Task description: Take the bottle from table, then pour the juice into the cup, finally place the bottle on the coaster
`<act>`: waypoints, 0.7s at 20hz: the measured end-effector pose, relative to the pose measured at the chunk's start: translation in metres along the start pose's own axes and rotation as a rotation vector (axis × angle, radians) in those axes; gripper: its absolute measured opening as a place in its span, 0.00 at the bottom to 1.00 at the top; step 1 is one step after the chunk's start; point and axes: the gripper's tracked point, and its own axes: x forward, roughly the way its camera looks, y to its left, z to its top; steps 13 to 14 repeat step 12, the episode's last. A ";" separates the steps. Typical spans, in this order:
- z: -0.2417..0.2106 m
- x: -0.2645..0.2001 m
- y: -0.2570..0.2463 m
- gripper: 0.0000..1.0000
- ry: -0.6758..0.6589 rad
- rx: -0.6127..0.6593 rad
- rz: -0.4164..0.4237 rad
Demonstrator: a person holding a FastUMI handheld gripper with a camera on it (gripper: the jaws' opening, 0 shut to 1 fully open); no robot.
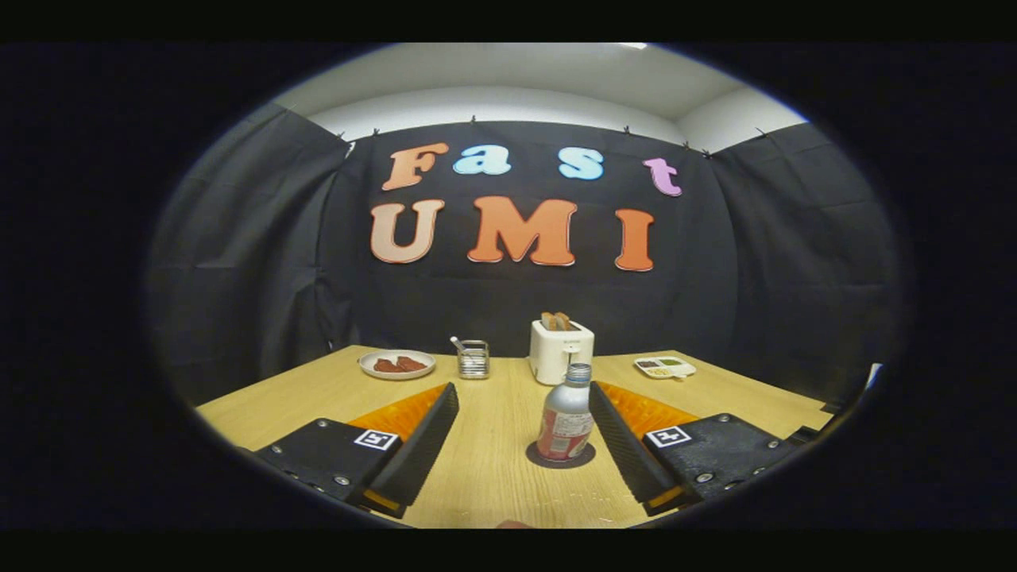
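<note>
Bottle sitting upright on the coaster, gripper spread wide and gripping nothing.

Left to right on the wooden table: plate carrying reddish-brown pieces, wire holder with a utensil poking out, white toaster holding toast, divided tray holding small portions of food. Bottle is standing between the fingers, close against the right one; whether it's touching is unclear. Gripper is hovering low, pointing level across the table toward the back wall.
</note>
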 end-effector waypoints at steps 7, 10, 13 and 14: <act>0.048 -0.047 0.048 0.97 -0.113 0.013 0.077; 0.063 -0.059 0.064 0.97 -0.137 -0.006 0.089; 0.071 -0.068 0.069 0.97 -0.147 -0.039 0.081; 0.071 -0.068 0.069 0.97 -0.147 -0.039 0.081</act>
